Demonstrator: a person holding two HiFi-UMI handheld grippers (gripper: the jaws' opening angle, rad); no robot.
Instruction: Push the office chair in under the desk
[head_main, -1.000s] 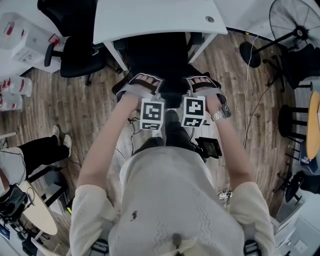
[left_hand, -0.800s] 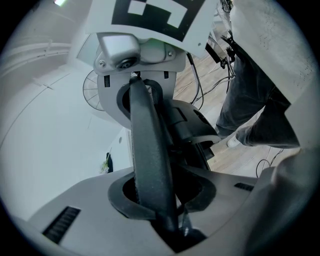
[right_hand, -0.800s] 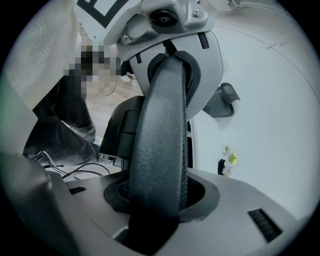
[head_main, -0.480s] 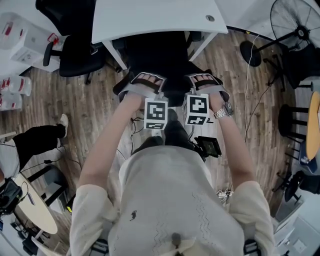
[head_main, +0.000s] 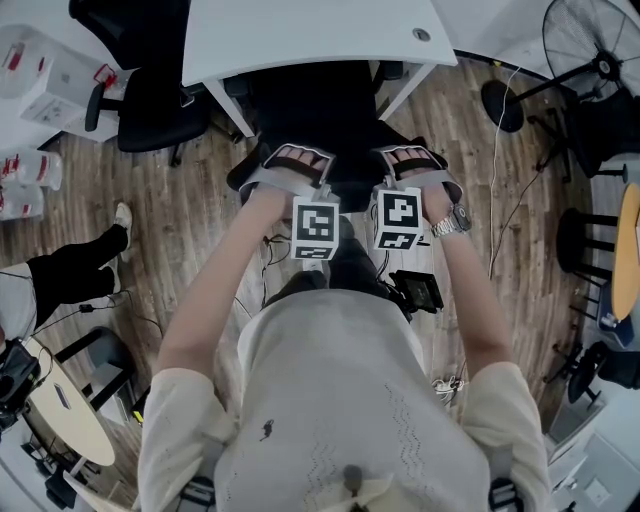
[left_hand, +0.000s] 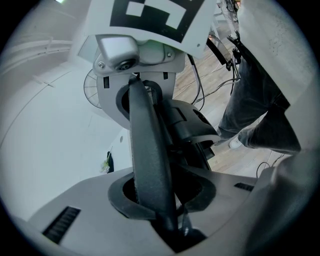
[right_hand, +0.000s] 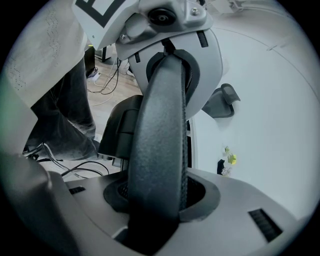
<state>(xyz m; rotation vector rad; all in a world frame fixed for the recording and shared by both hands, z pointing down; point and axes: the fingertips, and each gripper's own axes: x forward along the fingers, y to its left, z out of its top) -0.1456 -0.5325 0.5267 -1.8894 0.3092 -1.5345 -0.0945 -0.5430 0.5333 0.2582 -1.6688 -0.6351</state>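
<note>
Both left gripper (left_hand: 154, 187) and right gripper (right_hand: 156, 192) part-open, clamped on office chair (head_main: 316, 105) backrest rim.

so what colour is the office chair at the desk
The office chair is black, the desk white; shows best in the head view.

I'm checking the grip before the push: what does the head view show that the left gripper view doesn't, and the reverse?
Head view only: the chair partly under the desk, a second chair, a fan. Left gripper view only: the left gripper, jaws closed on the chair's top rim. Both: the right gripper, chair, desk, floor.
</note>
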